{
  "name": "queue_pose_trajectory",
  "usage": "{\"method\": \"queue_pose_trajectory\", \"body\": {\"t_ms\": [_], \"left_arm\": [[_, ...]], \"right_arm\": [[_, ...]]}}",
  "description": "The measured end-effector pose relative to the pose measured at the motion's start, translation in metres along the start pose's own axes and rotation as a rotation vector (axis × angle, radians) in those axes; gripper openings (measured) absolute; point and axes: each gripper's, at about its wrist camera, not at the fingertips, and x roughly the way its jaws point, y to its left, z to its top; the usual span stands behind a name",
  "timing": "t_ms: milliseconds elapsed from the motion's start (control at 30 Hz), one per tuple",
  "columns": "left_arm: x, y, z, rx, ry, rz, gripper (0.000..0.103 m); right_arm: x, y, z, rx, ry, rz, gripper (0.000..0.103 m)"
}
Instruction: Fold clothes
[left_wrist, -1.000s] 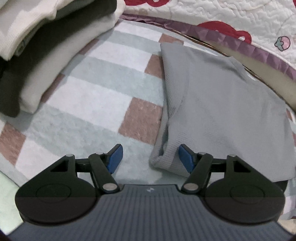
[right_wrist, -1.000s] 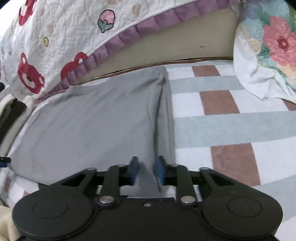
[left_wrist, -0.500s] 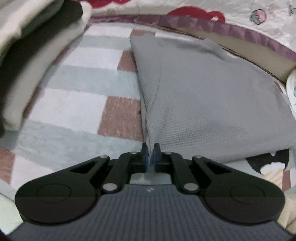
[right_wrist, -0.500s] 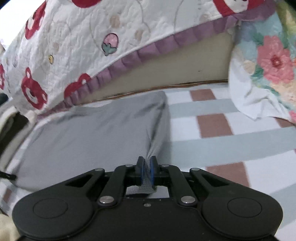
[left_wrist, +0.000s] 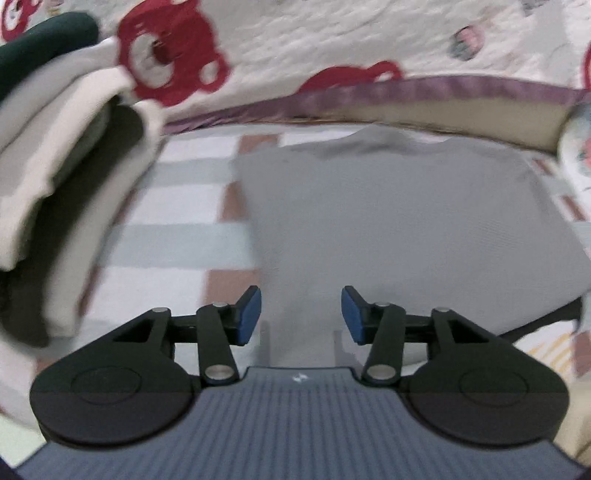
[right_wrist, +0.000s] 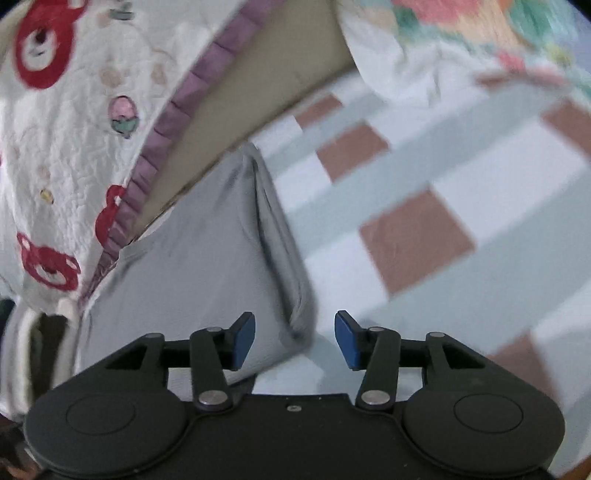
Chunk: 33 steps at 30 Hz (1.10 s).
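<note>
A grey knit garment (left_wrist: 406, 221) lies folded flat on the checked bedsheet (left_wrist: 177, 240), reaching back to the bed's far edge. My left gripper (left_wrist: 301, 314) is open just above its near edge, with grey cloth showing between the blue pads but not held. In the right wrist view the same grey garment (right_wrist: 207, 258) shows its doubled right edge running toward me. My right gripper (right_wrist: 294, 339) is open over the garment's near right corner, holding nothing.
A stack of folded cream and dark clothes (left_wrist: 55, 184) stands at the left. A white quilt with red bears and a purple border (left_wrist: 332, 55) hangs behind. A floral pillow (right_wrist: 461, 44) lies far right. Checked sheet (right_wrist: 443, 221) spreads to the right of the garment.
Both grippers were shut on the grey garment's near corners half a second ago; now both are open and the cloth lies released. Both views have swung and are blurred.
</note>
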Motion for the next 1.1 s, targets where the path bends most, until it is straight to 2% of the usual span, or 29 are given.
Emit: {"method": "queue_pose_trajectory", "body": {"t_ms": [100,167,267,333,367,500,567,667,733,833,900,967,1033,1100], "left_arm": [[0.020,-0.019,-0.006,0.012,0.038,-0.052,0.049],[0.037,-0.020,-0.009,-0.017,0.087,-0.075,0.049],[0.056,-0.013,-0.011,-0.070,0.147,-0.072,0.049],[0.061,-0.006,-0.015,-0.102,0.195,-0.039,0.049],[0.059,-0.001,-0.015,-0.120,0.203,-0.037,0.049],[0.055,0.012,-0.015,-0.187,0.239,-0.043,0.049],[0.055,0.014,-0.015,-0.185,0.242,-0.046,0.049],[0.059,0.009,-0.015,-0.142,0.230,-0.011,0.049],[0.060,0.004,-0.014,-0.122,0.224,-0.011,0.049],[0.048,0.013,-0.008,-0.184,0.212,-0.101,0.049],[0.034,0.027,-0.005,-0.245,0.154,-0.142,0.049],[0.017,0.047,-0.002,-0.323,0.055,-0.118,0.049],[0.010,0.070,-0.004,-0.395,0.000,-0.109,0.049],[0.011,0.089,-0.011,-0.479,-0.007,-0.151,0.049]], "right_arm": [[0.010,0.005,-0.008,0.045,0.010,0.020,0.054],[0.016,0.008,-0.013,0.074,0.017,0.033,0.057],[0.028,0.015,-0.011,0.086,0.003,0.044,0.066],[0.037,0.022,-0.004,0.076,-0.019,0.048,0.065],[0.042,0.025,-0.002,0.064,-0.021,0.064,0.020],[0.040,0.058,0.003,-0.074,-0.075,0.133,0.017],[0.034,0.072,0.005,-0.124,-0.103,0.150,0.017],[0.042,0.084,0.010,-0.237,-0.076,0.142,0.016],[0.049,0.121,0.014,-0.338,-0.051,0.191,0.016],[0.061,0.186,0.020,-0.497,-0.014,0.283,0.016],[0.068,0.229,0.024,-0.603,0.012,0.344,0.016],[0.076,0.272,0.027,-0.709,0.038,0.405,0.016],[0.089,0.321,0.007,-0.805,0.091,0.502,0.016],[0.102,0.362,-0.022,-0.901,0.158,0.575,0.016]]}}
